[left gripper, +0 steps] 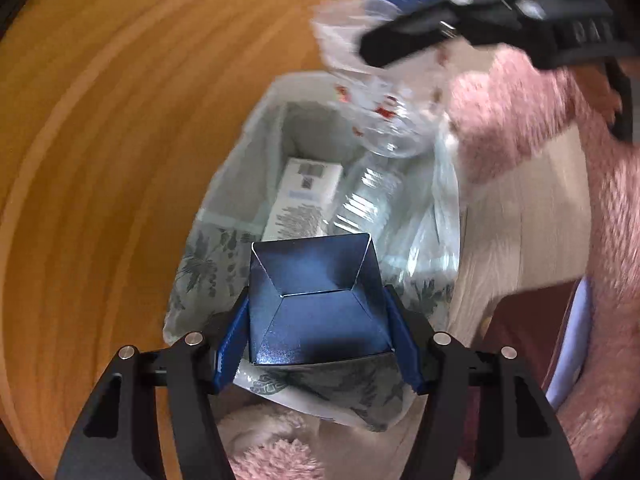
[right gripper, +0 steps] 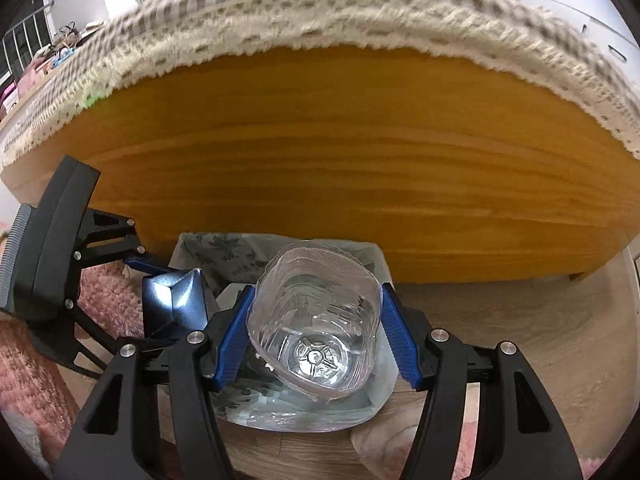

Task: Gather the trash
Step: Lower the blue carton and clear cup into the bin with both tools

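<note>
The left gripper (left gripper: 318, 322) is clamping a glossy dark-blue carton (left gripper: 316, 304) directly over the lined trash bin (left gripper: 208, 276), apparently positioning it for a drop. At right, the right gripper (right gripper: 314, 330) is squeezing a clear ribbed plastic bottle (right gripper: 316, 320), base toward the camera, above the same bin. Inside are lying a white printed box (left gripper: 298, 204) and another crumpled bottle (left gripper: 368, 200), beside a wooden panel (right gripper: 360, 168).
</note>
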`<state>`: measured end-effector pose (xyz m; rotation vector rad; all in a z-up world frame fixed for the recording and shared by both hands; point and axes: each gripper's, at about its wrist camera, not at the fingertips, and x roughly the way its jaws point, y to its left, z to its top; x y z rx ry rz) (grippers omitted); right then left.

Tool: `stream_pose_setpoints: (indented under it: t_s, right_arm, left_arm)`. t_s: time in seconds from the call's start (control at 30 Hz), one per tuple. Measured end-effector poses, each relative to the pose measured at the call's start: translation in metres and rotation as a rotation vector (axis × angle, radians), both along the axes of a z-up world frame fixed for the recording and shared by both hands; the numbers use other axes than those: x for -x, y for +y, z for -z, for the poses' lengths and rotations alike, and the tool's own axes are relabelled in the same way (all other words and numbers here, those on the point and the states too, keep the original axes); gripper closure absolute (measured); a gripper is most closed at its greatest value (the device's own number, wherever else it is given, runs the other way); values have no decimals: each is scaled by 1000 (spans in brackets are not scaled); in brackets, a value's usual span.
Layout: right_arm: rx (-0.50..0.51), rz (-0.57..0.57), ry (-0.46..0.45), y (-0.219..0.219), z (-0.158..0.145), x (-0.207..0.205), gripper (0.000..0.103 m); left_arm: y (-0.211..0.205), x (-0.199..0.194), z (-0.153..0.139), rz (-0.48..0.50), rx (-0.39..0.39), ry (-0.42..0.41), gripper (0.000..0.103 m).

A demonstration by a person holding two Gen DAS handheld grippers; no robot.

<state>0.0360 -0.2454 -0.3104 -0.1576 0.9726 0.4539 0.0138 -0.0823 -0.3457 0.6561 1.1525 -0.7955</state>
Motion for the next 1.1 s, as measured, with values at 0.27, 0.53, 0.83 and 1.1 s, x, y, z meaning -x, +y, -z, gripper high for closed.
stream_pose_setpoints:
  t_s: [0.27,0.53,0.83,1.1]
  right_arm:
    - [-44,-119,46,24,27,-7,43]
    - [-175,-171,116,37,53,-19,43]
    - [-174,-291,164,52,72,-18,43]
    - [-163,-370,207,65,94,-17,43]
  left_arm:
    - [-7,4,22,129,-28,59,42]
    - [-5,15,39,199,-54,133,43]
    - [3,13,61,211,-118,180,43]
    - [11,1,62,176,-98,218,43]
